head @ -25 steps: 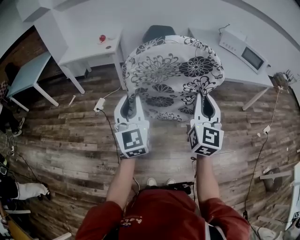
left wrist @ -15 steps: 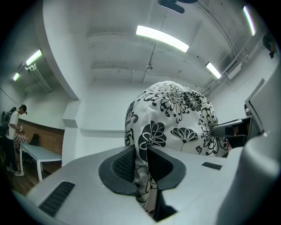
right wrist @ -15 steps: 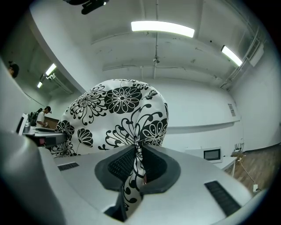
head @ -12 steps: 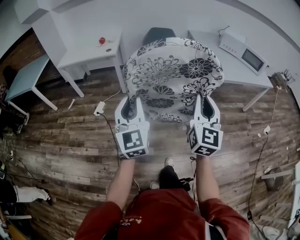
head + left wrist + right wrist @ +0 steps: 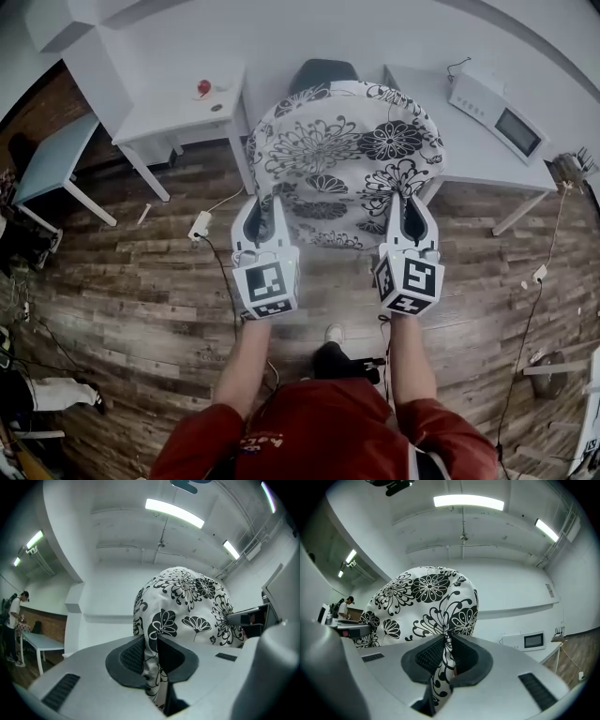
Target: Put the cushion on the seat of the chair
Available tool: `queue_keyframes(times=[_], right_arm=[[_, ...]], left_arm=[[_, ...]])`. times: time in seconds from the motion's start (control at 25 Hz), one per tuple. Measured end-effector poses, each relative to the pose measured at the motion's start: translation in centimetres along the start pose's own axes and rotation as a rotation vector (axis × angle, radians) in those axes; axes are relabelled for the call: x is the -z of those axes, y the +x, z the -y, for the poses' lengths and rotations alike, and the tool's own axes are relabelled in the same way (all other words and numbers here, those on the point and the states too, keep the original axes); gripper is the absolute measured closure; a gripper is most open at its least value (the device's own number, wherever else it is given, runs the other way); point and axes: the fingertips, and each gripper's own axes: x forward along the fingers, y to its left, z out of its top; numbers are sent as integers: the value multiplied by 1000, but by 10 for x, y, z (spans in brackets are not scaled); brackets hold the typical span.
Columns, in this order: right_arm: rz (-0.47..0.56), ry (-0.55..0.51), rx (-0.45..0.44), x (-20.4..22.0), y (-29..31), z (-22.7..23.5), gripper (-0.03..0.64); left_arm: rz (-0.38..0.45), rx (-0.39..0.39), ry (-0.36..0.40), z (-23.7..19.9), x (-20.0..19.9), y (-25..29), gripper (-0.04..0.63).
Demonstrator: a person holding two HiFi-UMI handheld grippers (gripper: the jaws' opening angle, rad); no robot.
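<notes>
Holding the cushion [image 5: 342, 155] by its near edge, I had both grippers clamped on it: the left gripper [image 5: 263, 204] at the near left corner and the right gripper [image 5: 409, 202] at the near right. In each gripper view a thin fold of soft cloth ran between the dark ribbed pads [image 5: 130, 654], with the jaws closed tight on it. The cushion was plump and rounded, white with bold black flower prints. It covered most of the chair [image 5: 322, 71], of which only a dark curved backrest showed beyond it, and I could not tell whether it touched the seat. Below lay a wood-plank floor [image 5: 141, 291], with a white table [image 5: 187, 111] to the left.
</notes>
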Motion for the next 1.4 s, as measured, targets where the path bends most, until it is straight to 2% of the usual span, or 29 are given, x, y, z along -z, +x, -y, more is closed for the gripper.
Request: queue_keyframes(times=[0.64,0.88,1.08,1.16,1.32,1.4], right_arm=[[95,-9,-6,-3,-2,-1,565],[74,-19,6,0,1,0,565],[95,-27,0,-2,6,0,565],[72,-35,3,-2,5,1,565],[-46,-19,-64,5,2,-1,565],[-67,-18,-71,2,3,1,565]], left_arm=[[81,-25,-12,0,-3,1,541],[64,-17,-29,-1,2,5,541],[89,-24,-33,-3,-1,10,541],[69,-18,-46,-1,1,11,541],[-40,-83,-54,2,4,-11,541],[-61,-89,-58,4,1,-12,541]])
